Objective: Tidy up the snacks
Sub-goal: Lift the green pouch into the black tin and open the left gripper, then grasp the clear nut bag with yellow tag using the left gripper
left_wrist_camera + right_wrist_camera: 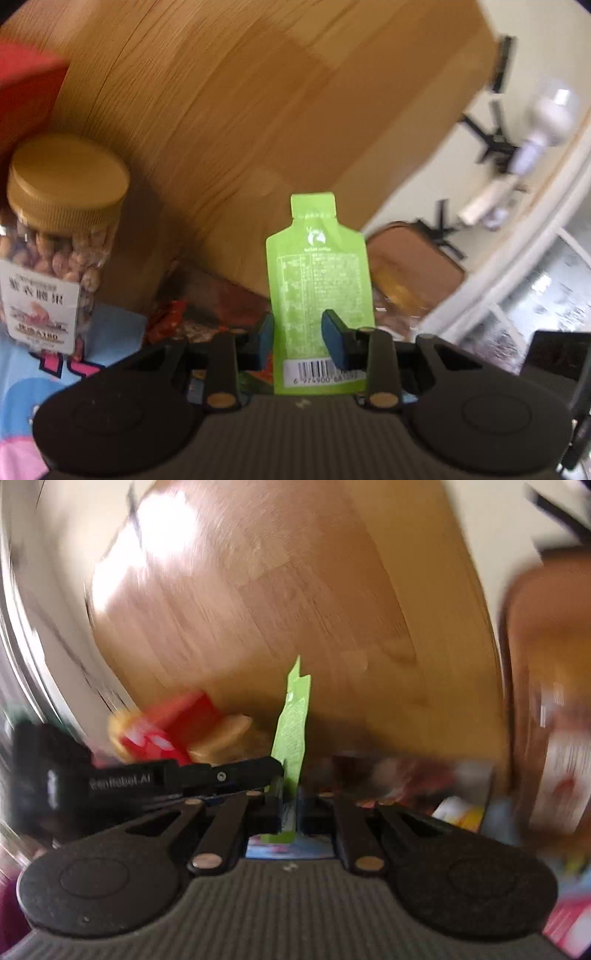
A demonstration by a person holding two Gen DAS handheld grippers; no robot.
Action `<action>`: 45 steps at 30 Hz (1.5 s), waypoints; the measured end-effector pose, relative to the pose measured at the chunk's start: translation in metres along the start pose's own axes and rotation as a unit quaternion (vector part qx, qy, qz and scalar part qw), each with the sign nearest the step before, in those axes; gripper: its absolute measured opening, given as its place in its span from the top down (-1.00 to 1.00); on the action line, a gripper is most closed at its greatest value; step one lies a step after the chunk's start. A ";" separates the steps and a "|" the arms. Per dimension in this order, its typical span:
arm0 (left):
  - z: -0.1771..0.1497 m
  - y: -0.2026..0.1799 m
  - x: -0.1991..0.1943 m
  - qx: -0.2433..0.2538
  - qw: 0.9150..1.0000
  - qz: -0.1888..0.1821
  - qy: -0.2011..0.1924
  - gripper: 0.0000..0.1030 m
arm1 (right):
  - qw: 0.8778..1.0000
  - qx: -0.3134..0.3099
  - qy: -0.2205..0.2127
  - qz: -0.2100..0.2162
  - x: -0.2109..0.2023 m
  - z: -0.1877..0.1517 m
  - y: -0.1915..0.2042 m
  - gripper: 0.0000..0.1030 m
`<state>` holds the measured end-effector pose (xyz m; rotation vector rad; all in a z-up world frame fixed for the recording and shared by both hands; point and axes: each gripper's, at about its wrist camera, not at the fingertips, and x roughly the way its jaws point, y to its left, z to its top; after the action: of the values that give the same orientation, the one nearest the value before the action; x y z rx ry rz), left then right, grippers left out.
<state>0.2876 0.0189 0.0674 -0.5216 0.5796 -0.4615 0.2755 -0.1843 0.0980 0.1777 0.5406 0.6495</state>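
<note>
A flat green pouch (317, 266) with a barcode stands upright, face-on, in the left wrist view. My left gripper (299, 332) is shut on its lower part. One blue pad (334, 339) lies in front of it and the other sits behind its left edge. In the right wrist view the green pouch (291, 731) shows edge-on, with my right gripper (291, 805) shut on its bottom. The left gripper's black finger (229, 771) reaches in from the left and meets the pouch. Both views are blurred by motion.
A clear jar of nuts (55, 236) with a gold lid stands at the left on a blue and pink printed cloth (22, 376). Red snack wrappers (166, 317) lie behind the fingers. The wooden table (258, 110) stretches beyond. A red and yellow packet (162, 731) lies left of the pouch, and more packets (458, 812) lie at the right.
</note>
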 end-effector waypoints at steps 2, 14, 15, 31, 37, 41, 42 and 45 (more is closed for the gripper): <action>-0.009 0.013 0.017 -0.014 1.000 0.007 0.016 0.53 | 0.999 -0.035 0.024 -0.026 0.023 -0.005 -0.001 0.85; -0.031 0.007 -0.047 0.041 0.999 0.001 0.014 0.30 | 0.993 -0.044 -0.048 -0.098 -0.013 -0.046 -0.002 0.64; -0.038 0.004 -0.068 0.057 0.998 0.008 0.013 0.26 | 0.995 -0.034 -0.050 -0.074 -0.026 -0.051 0.005 0.62; -0.223 0.058 -0.266 -0.030 0.993 0.102 0.059 -0.58 | 0.978 -0.081 0.128 0.141 -0.100 -0.242 0.140 0.08; -0.228 0.054 -0.245 -0.015 0.995 0.082 0.060 -0.29 | 0.977 -0.169 0.099 0.083 -0.102 -0.268 0.166 -0.16; -0.237 0.052 -0.239 -0.018 0.995 0.068 0.068 0.21 | 0.970 -0.225 0.074 0.046 -0.088 -0.281 0.184 -0.02; -0.238 0.053 -0.240 -0.024 0.995 0.069 0.067 0.33 | 0.969 -0.234 0.065 0.033 -0.085 -0.281 0.185 0.06; -0.236 0.064 -0.242 -0.068 0.995 0.047 0.059 0.46 | 0.975 -0.211 0.059 0.029 -0.081 -0.271 0.177 0.36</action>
<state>-0.0208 0.1225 -0.0442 -0.5959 0.7496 -0.3663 -0.0153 -0.0972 -0.0410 -0.2474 0.5016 0.8198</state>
